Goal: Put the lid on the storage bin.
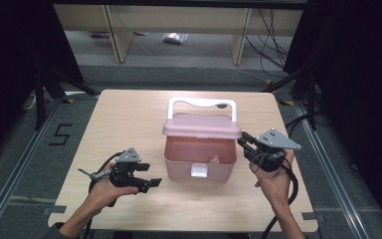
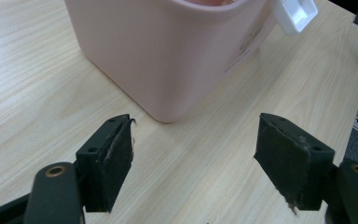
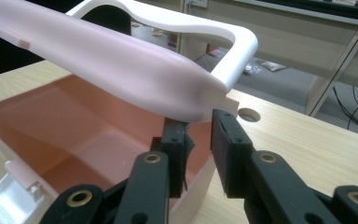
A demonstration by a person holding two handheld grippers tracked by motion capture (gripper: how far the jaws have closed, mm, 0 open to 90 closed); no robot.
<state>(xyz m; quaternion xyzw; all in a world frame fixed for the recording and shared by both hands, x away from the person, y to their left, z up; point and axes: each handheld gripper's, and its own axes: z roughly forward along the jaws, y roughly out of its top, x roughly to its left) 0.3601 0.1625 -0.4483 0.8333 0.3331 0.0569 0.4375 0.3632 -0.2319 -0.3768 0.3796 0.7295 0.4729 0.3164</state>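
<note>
Pink plastic box point(image 1: 199, 159) with half-raised lid point(image 1: 201, 125) sits at counter point(image 1: 129, 119) centre. Right gripper point(image 3: 198, 140), at box's 3 o'clock, slightly parted around lid's corner, not visibly pinched. Left gripper point(image 2: 193, 154) wide open, empty, at 8 o'clock, farther off.

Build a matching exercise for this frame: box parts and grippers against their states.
1. lid
2. latch
3. left gripper
4. right gripper

a. jaws wide apart, nothing between them
b. white, hanging on the box's front
c. raised, box open
d. jaws at the box's wall, under the lid's corner

Pairs: 1-c, 2-b, 3-a, 4-d
</note>
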